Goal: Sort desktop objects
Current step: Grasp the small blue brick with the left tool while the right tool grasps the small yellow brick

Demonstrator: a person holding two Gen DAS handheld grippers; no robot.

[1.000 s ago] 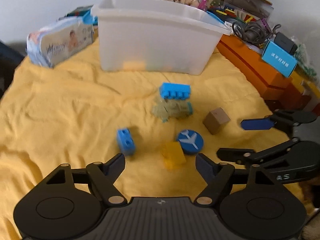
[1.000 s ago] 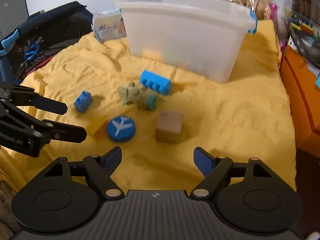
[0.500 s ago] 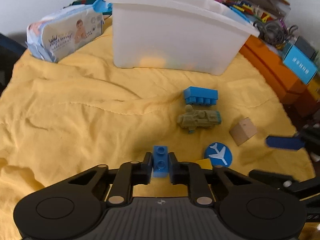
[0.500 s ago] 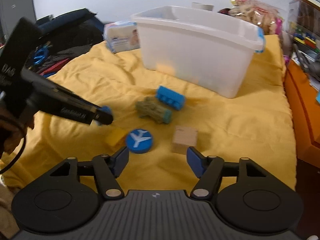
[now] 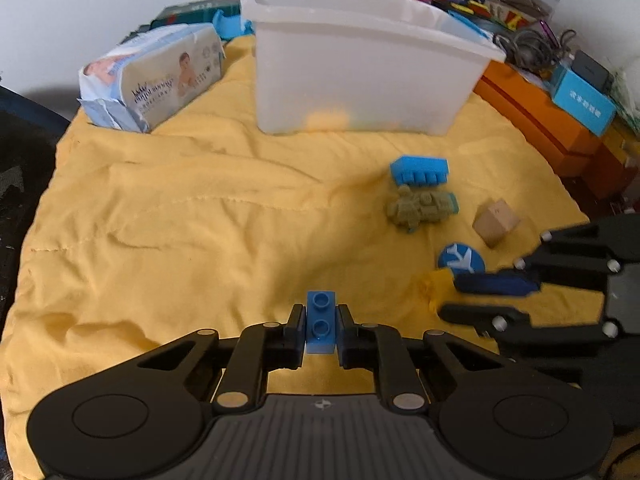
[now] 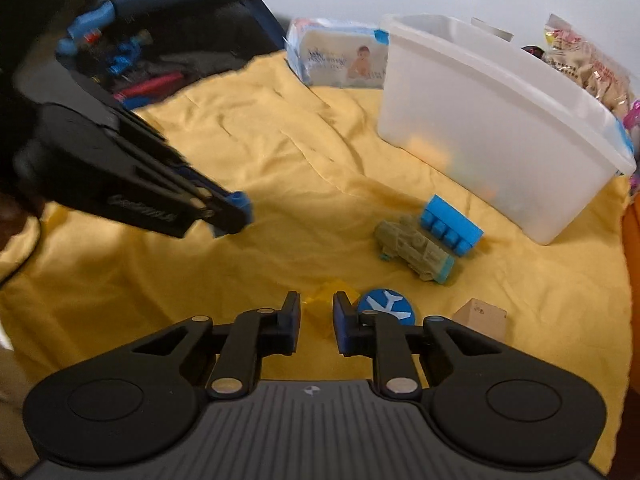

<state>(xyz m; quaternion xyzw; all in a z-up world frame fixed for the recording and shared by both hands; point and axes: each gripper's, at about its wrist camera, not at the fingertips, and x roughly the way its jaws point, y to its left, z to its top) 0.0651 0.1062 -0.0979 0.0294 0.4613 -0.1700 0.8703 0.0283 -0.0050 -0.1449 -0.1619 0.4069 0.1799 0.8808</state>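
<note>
Blue, two-studded, the small brick [image 5: 320,322] sits clamped between the fingers of the left gripper [image 5: 320,326], lifted off the yellow cloth [image 5: 200,220]. The right gripper [image 6: 316,322] has its jaws narrowly parted around a yellow block [image 6: 326,298] (contact unclear), just beside the blue airplane disc [image 6: 386,306]; the white bin [image 5: 360,60] stands well beyond

yellow cloth [image 5: 200,240], white bin [image 5: 360,80], toys

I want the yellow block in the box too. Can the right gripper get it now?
Probably yes. The right gripper is open with its fingers on either side of the yellow block, and nothing lies between them. The plane disc sits close beside it.
</note>
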